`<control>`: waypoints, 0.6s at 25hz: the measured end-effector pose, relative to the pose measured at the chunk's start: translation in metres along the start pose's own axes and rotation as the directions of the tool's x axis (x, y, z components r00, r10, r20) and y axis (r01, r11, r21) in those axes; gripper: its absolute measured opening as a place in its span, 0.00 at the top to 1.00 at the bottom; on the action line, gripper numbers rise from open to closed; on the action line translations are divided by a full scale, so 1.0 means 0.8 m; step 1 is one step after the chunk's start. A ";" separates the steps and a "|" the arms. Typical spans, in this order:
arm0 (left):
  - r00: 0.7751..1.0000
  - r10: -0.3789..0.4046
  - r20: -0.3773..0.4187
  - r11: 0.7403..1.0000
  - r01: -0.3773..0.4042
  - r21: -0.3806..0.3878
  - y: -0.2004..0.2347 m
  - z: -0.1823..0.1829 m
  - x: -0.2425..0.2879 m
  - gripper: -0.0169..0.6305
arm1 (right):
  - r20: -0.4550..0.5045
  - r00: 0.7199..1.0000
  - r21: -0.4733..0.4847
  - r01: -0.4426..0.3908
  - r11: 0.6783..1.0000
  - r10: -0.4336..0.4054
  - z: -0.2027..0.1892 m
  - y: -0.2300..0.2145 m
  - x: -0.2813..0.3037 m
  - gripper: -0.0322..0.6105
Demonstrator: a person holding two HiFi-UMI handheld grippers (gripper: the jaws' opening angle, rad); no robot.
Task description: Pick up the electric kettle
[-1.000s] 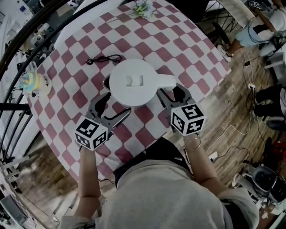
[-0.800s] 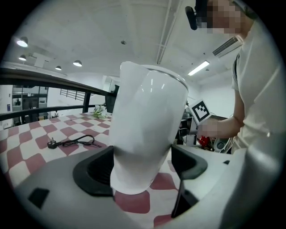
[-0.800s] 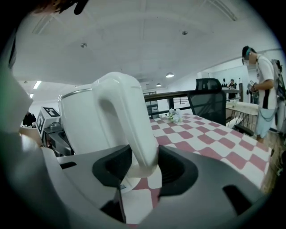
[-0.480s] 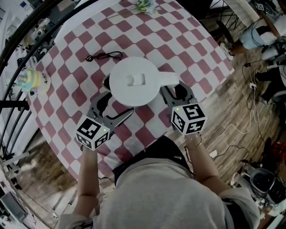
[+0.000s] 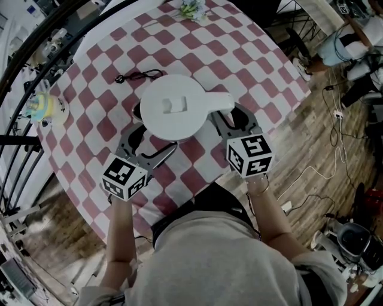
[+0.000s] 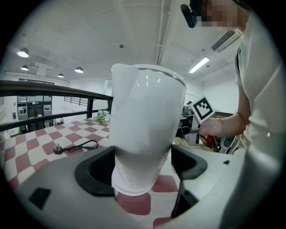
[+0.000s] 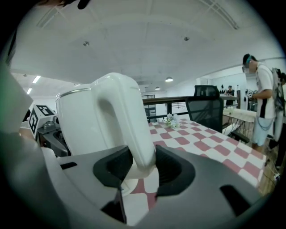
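Observation:
The white electric kettle [image 5: 173, 107] stands lid up over the checkered cloth, spout away from me, handle [image 5: 219, 103] pointing right. My left gripper [image 5: 151, 134] reaches in from the near left. Its pads press on the lower body of the kettle [image 6: 145, 134], so my left gripper [image 6: 143, 166] is shut on it. My right gripper [image 5: 231, 118] has the handle [image 7: 127, 120] between its jaws. Those jaws have just closed in and then eased a little, and my right gripper [image 7: 142, 166] still has both pads on the handle. I cannot tell whether the kettle's base touches the cloth.
A black power cord with plug [image 5: 139, 76] lies on the round table [image 5: 251, 66] behind the kettle. White flowers [image 5: 191, 9] sit at the far edge. A dark railing [image 5: 18, 66] curves past on the left, and cables lie on the wooden floor [image 5: 311, 173] at right. A person [image 7: 263, 103] stands off to the right.
The right jaws have drawn in on the handle. The kettle shows slightly further up and left in the head view. Both hands have stayed about where they were.

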State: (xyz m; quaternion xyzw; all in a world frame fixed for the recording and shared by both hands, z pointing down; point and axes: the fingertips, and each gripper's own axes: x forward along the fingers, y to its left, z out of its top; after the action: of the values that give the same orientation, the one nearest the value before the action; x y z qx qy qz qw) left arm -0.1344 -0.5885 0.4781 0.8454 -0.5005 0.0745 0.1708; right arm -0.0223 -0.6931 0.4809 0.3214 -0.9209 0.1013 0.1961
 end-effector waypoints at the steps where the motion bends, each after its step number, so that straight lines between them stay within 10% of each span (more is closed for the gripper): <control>1: 1.000 0.006 0.010 1.000 -0.006 0.005 -0.001 0.004 -0.002 0.35 | 0.009 1.000 -0.004 0.000 1.000 0.000 0.005 0.001 -0.002 0.70; 15: 0.986 0.030 0.166 0.995 -0.045 0.087 -0.024 0.100 -0.045 0.35 | 0.163 0.986 -0.015 0.018 1.000 -0.015 0.089 0.012 -0.046 0.71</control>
State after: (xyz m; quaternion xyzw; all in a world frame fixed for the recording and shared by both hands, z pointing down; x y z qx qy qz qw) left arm -0.1386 -0.5790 0.3887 0.8459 -0.5249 0.0303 0.0893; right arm -0.0231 -0.6877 0.4000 0.3346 -0.9319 0.0654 0.1235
